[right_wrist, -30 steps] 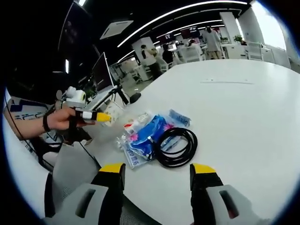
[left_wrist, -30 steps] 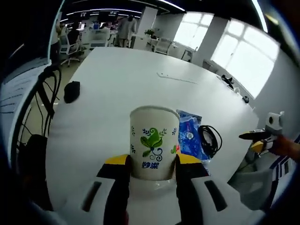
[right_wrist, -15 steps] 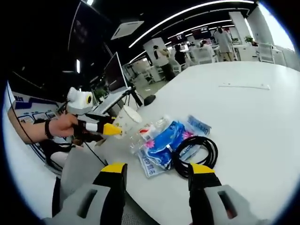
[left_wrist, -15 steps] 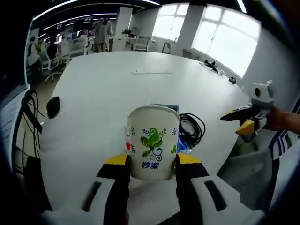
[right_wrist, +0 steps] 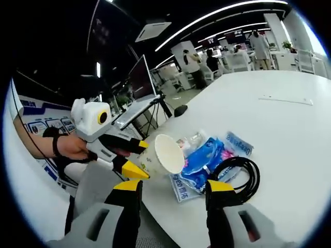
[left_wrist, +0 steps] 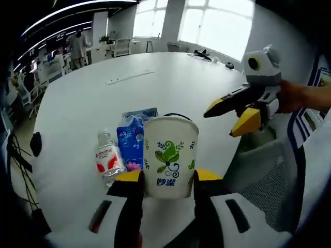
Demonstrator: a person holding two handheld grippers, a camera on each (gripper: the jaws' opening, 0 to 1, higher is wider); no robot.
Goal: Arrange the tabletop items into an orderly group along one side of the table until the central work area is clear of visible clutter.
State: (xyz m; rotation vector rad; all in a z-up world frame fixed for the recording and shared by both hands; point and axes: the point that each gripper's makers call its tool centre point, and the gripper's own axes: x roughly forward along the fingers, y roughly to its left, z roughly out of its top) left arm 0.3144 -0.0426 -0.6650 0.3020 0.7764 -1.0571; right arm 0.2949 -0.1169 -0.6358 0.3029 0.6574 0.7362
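Note:
A white paper cup (left_wrist: pixel 169 155) with a green leaf print sits between the jaws of my left gripper (left_wrist: pixel 168 178), which is shut on it. In the right gripper view the same cup (right_wrist: pixel 164 155) shows its open mouth, held by the left gripper (right_wrist: pixel 135 157) just left of the clutter. On the table lie a small water bottle (left_wrist: pixel 106 159), a blue tissue packet (left_wrist: pixel 130 139) and a coiled black cable (right_wrist: pixel 243 173). My right gripper (right_wrist: pixel 174 187) is open with nothing between its jaws. It hovers off the table edge in the left gripper view (left_wrist: pixel 235 111).
The white table (left_wrist: pixel 83 103) runs far back; a thin pale strip (left_wrist: pixel 129 77) lies on it and a black mouse (left_wrist: pixel 35 143) sits near its left edge. A mesh chair (left_wrist: pixel 269 181) stands by the near edge. A monitor (right_wrist: pixel 142 77) and people are beyond.
The left gripper has carried the cup closer to the bottle, packet and cable. The right gripper now sits nearer the cup. Both stay as they were, shut on the cup and open.

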